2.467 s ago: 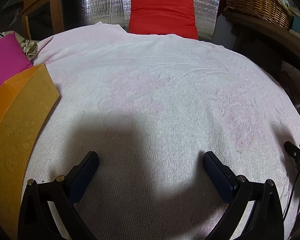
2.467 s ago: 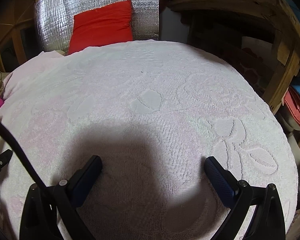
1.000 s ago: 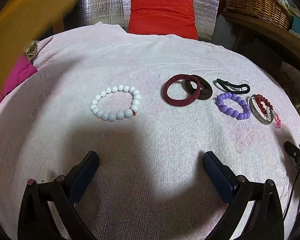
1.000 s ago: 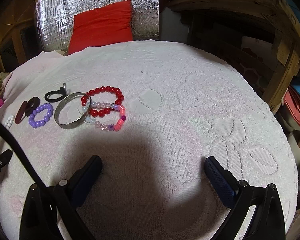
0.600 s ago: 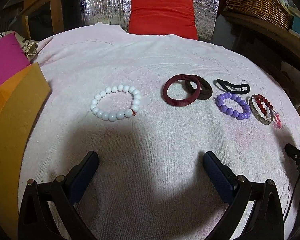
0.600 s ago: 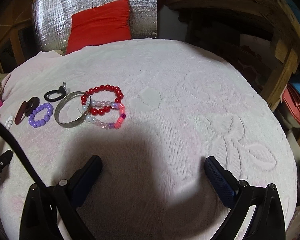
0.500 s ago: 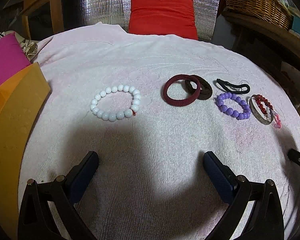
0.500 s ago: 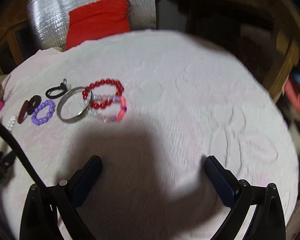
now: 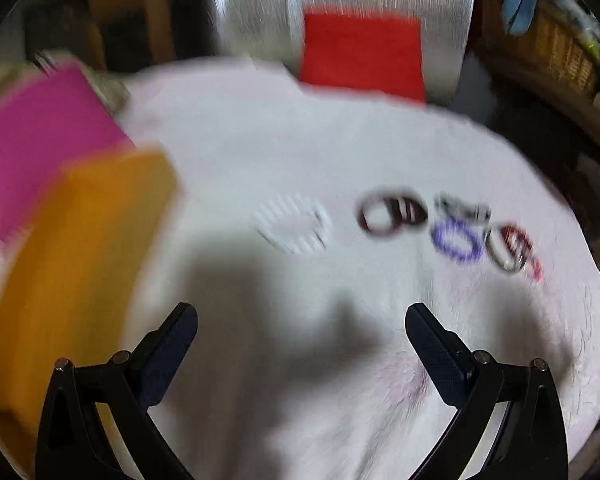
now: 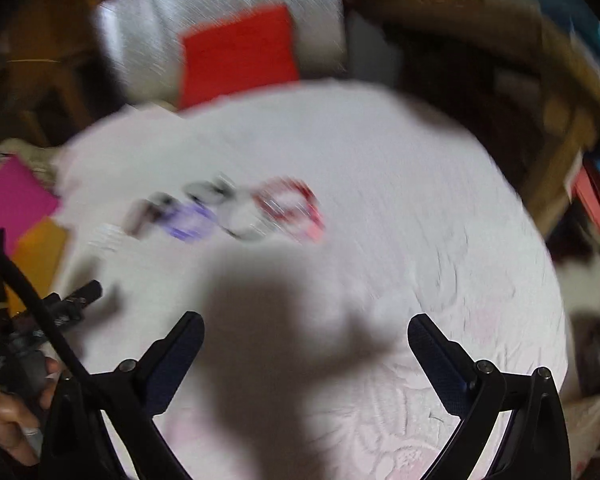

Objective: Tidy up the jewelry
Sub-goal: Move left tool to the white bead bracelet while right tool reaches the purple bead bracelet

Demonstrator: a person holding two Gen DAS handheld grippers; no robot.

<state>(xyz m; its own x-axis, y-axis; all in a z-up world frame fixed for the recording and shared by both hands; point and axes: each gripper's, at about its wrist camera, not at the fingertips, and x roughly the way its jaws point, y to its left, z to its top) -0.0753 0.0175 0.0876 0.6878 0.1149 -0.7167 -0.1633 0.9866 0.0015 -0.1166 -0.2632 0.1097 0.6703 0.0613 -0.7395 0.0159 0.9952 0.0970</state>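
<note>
pale towel (image 9: 300, 152), blurred bracelets (image 9: 456, 236) on top

A lived-in home room: a pale embossed towel (image 9: 340, 152) covers the surface, a red cushion (image 9: 362, 56) leans on silver quilted padding (image 9: 256, 4) beyond, a wicker basket (image 9: 556, 52) on a wooden shelf far right.

The table's cloth (image 9: 380, 360) looked matt, embossed terry; the backdrop sheet (image 9: 256, 8) was shiny foil; the basket (image 9: 556, 52) was woven wicker.

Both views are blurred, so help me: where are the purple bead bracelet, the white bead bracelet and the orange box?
purple bead bracelet (image 9: 456, 240), left wrist view, ring's beads.
white bead bracelet (image 9: 294, 228), left wrist view, ring's beads.
orange box (image 9: 72, 264), left wrist view, broad top face.
</note>
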